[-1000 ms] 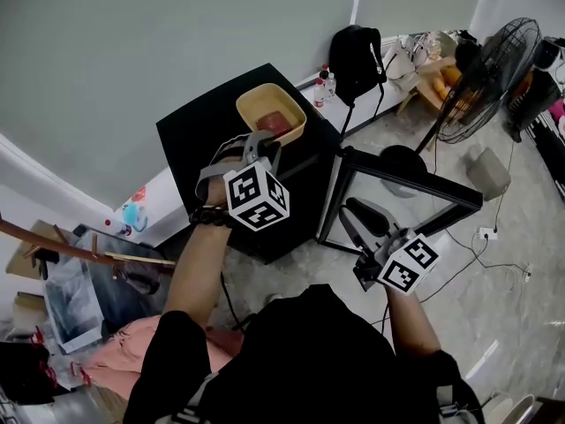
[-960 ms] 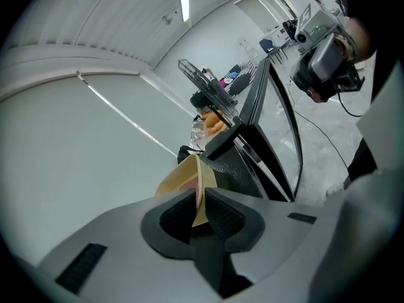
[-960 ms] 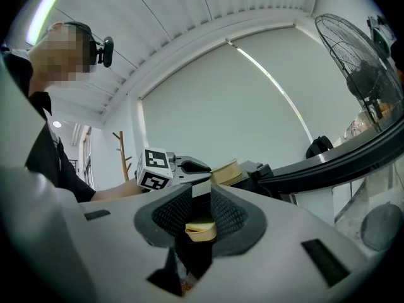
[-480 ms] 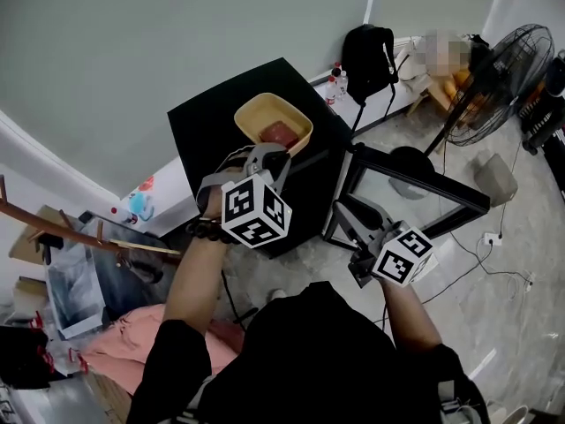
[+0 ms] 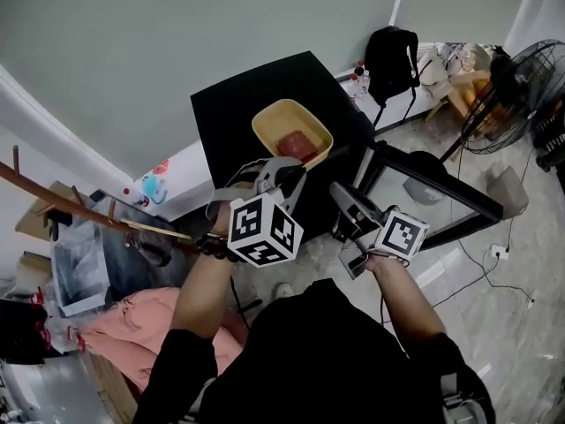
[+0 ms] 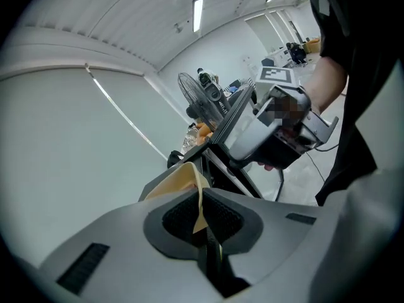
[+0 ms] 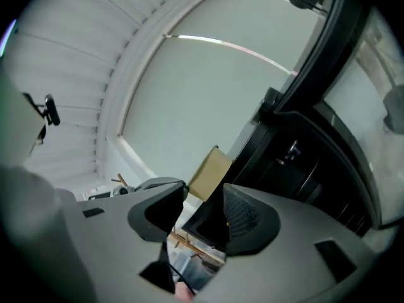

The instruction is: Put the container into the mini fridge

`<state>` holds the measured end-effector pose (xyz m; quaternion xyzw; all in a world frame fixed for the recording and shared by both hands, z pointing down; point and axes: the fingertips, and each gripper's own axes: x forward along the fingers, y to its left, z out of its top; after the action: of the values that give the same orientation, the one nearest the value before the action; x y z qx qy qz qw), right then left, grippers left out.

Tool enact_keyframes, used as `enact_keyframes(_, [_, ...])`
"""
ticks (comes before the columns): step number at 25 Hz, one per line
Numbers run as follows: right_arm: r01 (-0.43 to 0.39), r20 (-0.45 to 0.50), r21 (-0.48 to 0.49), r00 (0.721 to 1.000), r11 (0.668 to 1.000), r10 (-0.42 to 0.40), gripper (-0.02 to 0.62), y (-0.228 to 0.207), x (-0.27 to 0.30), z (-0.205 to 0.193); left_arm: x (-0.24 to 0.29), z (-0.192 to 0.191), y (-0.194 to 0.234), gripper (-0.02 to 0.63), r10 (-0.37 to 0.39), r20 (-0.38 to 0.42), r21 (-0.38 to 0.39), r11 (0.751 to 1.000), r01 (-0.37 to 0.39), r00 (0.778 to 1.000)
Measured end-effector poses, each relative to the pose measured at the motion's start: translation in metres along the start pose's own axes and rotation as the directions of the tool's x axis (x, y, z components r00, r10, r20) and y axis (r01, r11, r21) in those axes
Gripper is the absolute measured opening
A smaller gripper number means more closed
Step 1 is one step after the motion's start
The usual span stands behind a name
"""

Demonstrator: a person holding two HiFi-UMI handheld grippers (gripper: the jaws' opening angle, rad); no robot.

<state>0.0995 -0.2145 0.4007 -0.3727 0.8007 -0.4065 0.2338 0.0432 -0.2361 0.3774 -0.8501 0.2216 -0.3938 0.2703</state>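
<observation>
A tan container (image 5: 292,134) with a red block inside sits on top of the black mini fridge (image 5: 238,104). My left gripper (image 5: 284,175) is shut on its near rim, and in the left gripper view the thin tan wall (image 6: 183,178) is pinched between the pads (image 6: 203,226). The fridge door (image 5: 434,186) stands swung open to the right. My right gripper (image 5: 346,203) hovers before the fridge front, beside the left one. Its jaws have just been opening and nothing is between them (image 7: 199,216). Past them I see the container (image 7: 210,171).
A standing fan (image 5: 521,78), a black backpack (image 5: 393,56) and small bottles (image 5: 357,85) are at the back right. A white power strip (image 5: 496,253) and cables lie on the floor. A wooden rod (image 5: 88,215) and clutter fill the left side.
The right gripper has come away from the door's edge, rolled, moved left toward the fridge front and opened wider. The left gripper moved a little and stays at the container's rim.
</observation>
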Motion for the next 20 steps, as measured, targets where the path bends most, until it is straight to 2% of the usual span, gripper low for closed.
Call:
enact_keyframes(4, [-0.041, 0.010, 0.181, 0.999, 0.983, 0.040, 0.273, -0.002, 0.015, -0.003, -0.012, -0.004, -0.006, 0.034, 0.005, 0.004, -0.026, 1.000, -0.005, 1.000])
enact_keyframes(9, [-0.078, 0.009, 0.333, 0.997, 0.940, 0.080, 0.319, -0.001, 0.036, -0.009, -0.027, -0.006, -0.015, 0.035, 0.004, 0.020, -0.071, 0.997, -0.003, 1.000])
enact_keyframes(16, [-0.103, -0.015, 0.429, 0.993, 0.898, 0.121, 0.321, 0.008, 0.059, -0.023, -0.046, -0.008, -0.027, 0.035, 0.001, 0.038, -0.084, 0.996, 0.002, 0.999])
enact_keyframes(20, [-0.116, -0.031, 0.448, 0.989, 0.887, 0.145, 0.321, 0.017, 0.069, -0.034, -0.056, -0.010, -0.034, 0.035, -0.005, 0.049, -0.098, 0.995, 0.010, 0.999])
